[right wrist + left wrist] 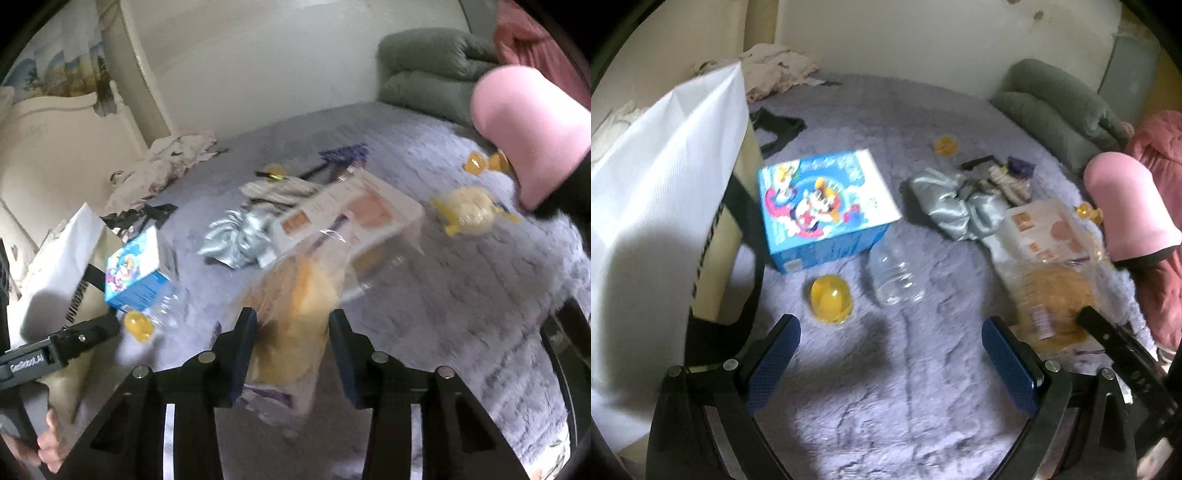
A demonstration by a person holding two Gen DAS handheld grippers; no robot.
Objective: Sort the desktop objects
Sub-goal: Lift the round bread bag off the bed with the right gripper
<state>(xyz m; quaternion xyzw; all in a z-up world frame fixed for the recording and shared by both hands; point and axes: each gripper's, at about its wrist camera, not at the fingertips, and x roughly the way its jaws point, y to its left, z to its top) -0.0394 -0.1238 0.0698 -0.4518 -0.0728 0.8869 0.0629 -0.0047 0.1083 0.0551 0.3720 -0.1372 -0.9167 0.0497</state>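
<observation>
My left gripper [890, 328] is open and empty above the lilac fuzzy cover [886, 387]. Just ahead of it lie a yellow capsule ball [830, 299] and a clear plastic bottle [894, 275], with a blue cartoon box [823, 203] behind them. My right gripper [291, 332] is shut on a clear snack bag [295, 317] with yellow contents; the bag also shows in the left wrist view [1052, 295]. A white and orange packet [347, 218] lies just behind the bag.
A white paper bag [657, 206] stands at the left. Silver fabric [953, 210], black cloth [779, 129], a purple item [343, 155], small yellow pieces [484, 162] and a yellow plush [472, 214] lie around. Green bedding [1052, 107] and a pink shape [1130, 206] are at the right.
</observation>
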